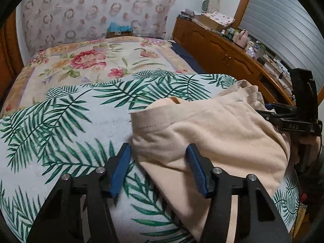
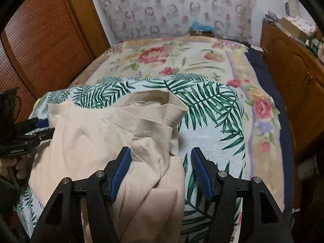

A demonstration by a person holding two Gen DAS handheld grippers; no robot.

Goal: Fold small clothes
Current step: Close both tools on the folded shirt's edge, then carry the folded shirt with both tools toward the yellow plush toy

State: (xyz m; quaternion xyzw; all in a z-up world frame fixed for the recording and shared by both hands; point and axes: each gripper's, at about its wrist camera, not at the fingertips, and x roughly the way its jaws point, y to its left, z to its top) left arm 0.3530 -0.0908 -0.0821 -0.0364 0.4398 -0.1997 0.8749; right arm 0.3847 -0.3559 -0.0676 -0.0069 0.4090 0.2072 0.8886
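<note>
nearest, left gripper (image 1: 159, 151) and right gripper (image 2: 160, 155), blue-padded fingers parted and grasping nothing, straddling opposite edges of the crumpled beige cotton garment (image 1: 212, 135); under the garment, palm-leaf printed cloth (image 1: 81, 111); beyond the garment, floral blanket (image 1: 91, 60).

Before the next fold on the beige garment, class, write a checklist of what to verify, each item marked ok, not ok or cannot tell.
1. Beige garment lies on the palm-leaf cloth: ok.
2. Garment lies flat for folding: not ok, it is bunched and creased.
3. Left gripper has fabric between its jaws: ok, the garment's edge sits between them, pads not pressing.
4. Right gripper jaws are apart: ok, with cloth between them, ungripped.
5. Stitched hem can be seen: ok, it lies beyond the right gripper.
6. Nothing is caught under the garment: cannot tell, the underside is hidden.
</note>
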